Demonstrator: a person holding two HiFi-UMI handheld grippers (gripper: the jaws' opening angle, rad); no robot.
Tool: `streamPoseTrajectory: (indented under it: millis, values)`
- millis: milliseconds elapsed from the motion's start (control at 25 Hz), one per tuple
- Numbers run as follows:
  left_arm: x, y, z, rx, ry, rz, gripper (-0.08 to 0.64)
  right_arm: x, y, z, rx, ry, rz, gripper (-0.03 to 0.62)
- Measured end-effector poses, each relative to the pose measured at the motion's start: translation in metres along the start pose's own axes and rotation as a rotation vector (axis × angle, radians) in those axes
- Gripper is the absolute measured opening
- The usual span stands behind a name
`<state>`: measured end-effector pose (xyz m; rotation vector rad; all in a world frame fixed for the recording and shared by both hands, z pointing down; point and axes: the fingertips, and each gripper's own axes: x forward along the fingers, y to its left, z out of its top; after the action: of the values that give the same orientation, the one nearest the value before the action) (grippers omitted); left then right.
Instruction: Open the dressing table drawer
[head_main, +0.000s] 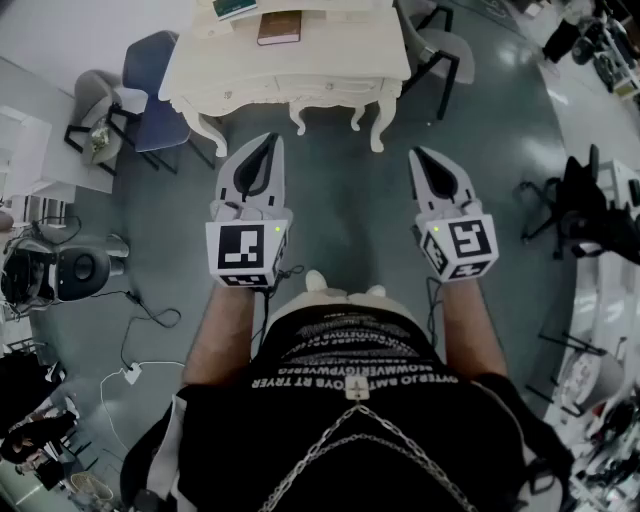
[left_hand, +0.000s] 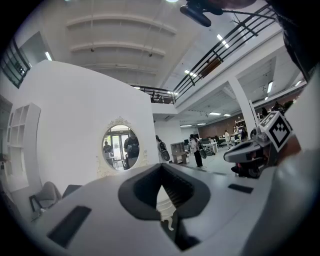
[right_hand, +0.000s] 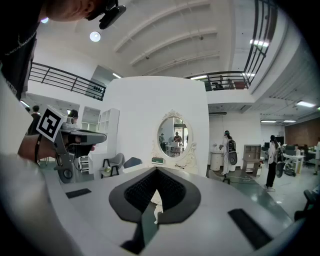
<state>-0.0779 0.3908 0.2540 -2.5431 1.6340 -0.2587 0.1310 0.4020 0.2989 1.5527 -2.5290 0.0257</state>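
The cream dressing table (head_main: 330, 62) stands ahead of me at the top of the head view, and its front drawer (head_main: 292, 88) sits flush and closed. A brown book (head_main: 279, 27) lies on its top. My left gripper (head_main: 263, 148) and right gripper (head_main: 419, 157) hover side by side over the floor short of the table. Both are shut with nothing between the fingers. In the left gripper view the oval mirror (left_hand: 120, 147) shows beyond the left gripper (left_hand: 160, 169). The right gripper (right_hand: 156, 173) faces the same mirror (right_hand: 173, 137).
A blue chair (head_main: 150, 68) and a grey chair (head_main: 94, 102) stand left of the table, another chair (head_main: 441, 48) to its right. Cables (head_main: 140, 312) and a machine (head_main: 68, 270) lie on the floor at left. Black stands (head_main: 583, 205) crowd the right. People stand far off (right_hand: 229, 150).
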Motion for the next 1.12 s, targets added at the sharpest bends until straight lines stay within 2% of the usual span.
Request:
streamPoseTrajectory:
  millis: [160,280,480,800,1120]
  values:
    - [-0.002,0.019,-0.001,0.003,-0.013,-0.016,0.003,0.014,0.017,-0.001,-0.002,0.007,0.005,0.002]
    - [-0.004,0.034,-0.004,0.006,-0.023,-0.031,0.003,0.022,0.023,0.000,0.037,0.005,-0.030,0.002]
    - [0.000,0.055,-0.016,-0.001,-0.009,-0.035,0.003,0.035,0.031,0.004,0.037,0.012,-0.059,0.002]
    - [0.037,0.071,-0.020,-0.044,-0.021,-0.038,0.003,0.065,0.011,0.012,0.028,0.004,-0.045,0.002]
    - [0.106,0.083,-0.018,-0.035,-0.004,-0.038,0.003,0.121,-0.030,0.008,0.034,0.014,-0.021,0.002]
